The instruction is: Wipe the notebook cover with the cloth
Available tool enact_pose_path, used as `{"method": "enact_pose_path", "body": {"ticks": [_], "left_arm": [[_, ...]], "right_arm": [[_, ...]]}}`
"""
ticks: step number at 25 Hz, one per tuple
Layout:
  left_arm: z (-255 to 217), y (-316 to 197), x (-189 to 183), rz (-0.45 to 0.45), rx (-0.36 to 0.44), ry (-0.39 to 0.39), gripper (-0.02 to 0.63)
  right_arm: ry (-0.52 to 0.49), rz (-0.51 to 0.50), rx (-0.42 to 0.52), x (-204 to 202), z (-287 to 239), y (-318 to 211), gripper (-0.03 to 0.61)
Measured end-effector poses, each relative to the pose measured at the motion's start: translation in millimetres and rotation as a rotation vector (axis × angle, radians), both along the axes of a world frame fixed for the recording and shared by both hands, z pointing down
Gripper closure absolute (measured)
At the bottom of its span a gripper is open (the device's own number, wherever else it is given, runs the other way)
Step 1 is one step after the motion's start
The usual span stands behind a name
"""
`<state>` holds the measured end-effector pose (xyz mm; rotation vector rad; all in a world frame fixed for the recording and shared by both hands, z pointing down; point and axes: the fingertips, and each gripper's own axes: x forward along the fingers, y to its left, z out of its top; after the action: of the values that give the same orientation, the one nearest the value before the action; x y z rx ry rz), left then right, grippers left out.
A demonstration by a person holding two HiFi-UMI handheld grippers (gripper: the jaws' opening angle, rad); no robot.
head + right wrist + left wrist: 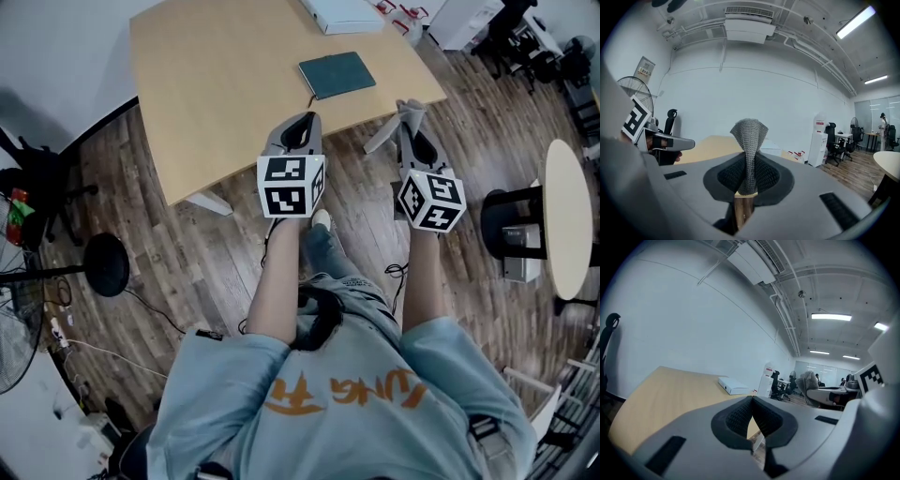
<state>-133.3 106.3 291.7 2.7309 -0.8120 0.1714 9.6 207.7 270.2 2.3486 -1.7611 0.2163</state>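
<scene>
while the right gripper [410, 114] pinches the grey knitted cloth [749, 136] between its jaws, the left gripper [302, 124] is clenched on nothing. both hover at the table [206, 84] edge, apart from the dark teal notebook [337, 74], which lies flat near a white box [342, 13], perhaps a binder.

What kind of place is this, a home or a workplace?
Probably an open office: a large wooden table, black swivel chairs, a water dispenser by the wall, and strip lights overhead.
</scene>
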Motion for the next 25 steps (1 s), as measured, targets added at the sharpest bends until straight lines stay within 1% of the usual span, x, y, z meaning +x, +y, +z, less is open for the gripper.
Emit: {"method": "enact_pose_path", "body": {"ticks": [4,8,15,21,23,25], "left_arm": [[14,-22,19,-0.014,-0.043,-0.008,0.597],[25,-35,40,-0.015,-0.064,-0.038,0.597],[36,-53,75,0.006,-0.07,-0.095,0.597],[43,-81,116,0.022,-0.066,-0.152,0.597],[46,-92,128,0.026,-0.079,-0.152,0.596],[47,-101,137,0.005,-0.094,-0.135,0.597]], "right_arm": [[-0.031,-0.011,-0.027,20,15,-22,0.549],[-0.048,-0.016,-0.038,41,23,-39,0.549],[-0.083,-0.024,-0.035,76,31,-64,0.549],[-0.142,-0.024,-0.016,125,39,-97,0.549],[-0.156,-0.027,-0.027,139,47,-110,0.549],[-0.152,-0.051,-0.039,152,47,-124,0.549]]}}
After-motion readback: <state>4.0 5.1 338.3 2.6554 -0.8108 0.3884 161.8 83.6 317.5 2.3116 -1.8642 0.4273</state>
